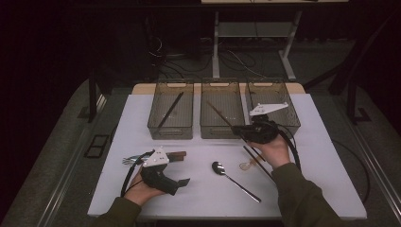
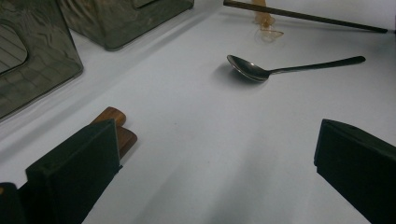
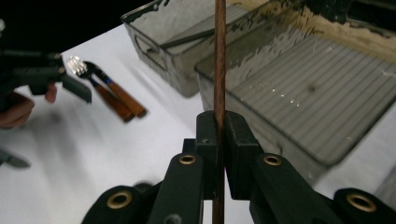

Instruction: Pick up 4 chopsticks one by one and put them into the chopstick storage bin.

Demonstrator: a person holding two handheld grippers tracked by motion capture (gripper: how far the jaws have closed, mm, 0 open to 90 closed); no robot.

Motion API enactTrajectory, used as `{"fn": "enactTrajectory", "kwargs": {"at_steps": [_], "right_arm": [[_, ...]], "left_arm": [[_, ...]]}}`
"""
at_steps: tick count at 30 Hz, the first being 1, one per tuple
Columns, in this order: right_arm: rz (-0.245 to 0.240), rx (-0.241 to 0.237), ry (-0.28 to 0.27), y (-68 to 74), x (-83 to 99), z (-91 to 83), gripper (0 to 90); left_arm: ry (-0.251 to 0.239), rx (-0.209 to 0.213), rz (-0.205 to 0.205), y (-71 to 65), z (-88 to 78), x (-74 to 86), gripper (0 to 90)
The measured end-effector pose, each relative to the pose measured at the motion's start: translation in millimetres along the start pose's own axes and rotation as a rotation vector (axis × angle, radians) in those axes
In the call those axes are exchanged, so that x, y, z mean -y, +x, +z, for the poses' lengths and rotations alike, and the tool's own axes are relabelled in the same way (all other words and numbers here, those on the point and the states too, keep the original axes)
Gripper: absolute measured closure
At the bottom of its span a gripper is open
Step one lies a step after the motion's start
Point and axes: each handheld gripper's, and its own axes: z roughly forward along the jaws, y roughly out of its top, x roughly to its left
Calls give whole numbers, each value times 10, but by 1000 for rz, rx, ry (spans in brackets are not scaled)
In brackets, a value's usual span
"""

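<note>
My right gripper [image 1: 239, 129] hangs over the front edge of the middle bin [image 1: 220, 133], shut on a brown chopstick [image 1: 218, 113] that slants up over that bin. In the right gripper view the chopstick [image 3: 220, 56] stands upright, pinched between the pads of my right gripper [image 3: 220, 135], with the middle bin [image 3: 308, 88] beyond. My left gripper [image 1: 182, 168] rests low at the front left with its jaws wide apart. In its own view my left gripper [image 2: 215, 154] has bare white table between the jaws. A steel spoon [image 1: 220, 168] lies at the front centre.
Three smoky bins line the back; the left bin [image 1: 170, 132] holds a dark chopstick [image 1: 171, 109]. A dark chopstick [image 1: 257, 161] and a small amber spoon [image 1: 246, 165] lie under my right hand. Wooden-handled cutlery [image 1: 176, 154] lies by the left gripper. The right bin [image 1: 289, 124] stands behind my right gripper.
</note>
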Motion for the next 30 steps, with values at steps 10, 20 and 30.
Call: {"fn": "enactTrajectory", "kwargs": {"at_steps": [10, 20, 30], "right_arm": [[17, 16, -25, 34, -343, 270, 848], [47, 48, -46, 76, -631, 481, 848], [47, 68, -68, 152, -884, 784, 848]], "left_arm": [[4, 1, 3, -15, 3, 0, 0], [1, 0, -6, -10, 5, 2, 0], [6, -2, 4, -13, 13, 2, 0]]}}
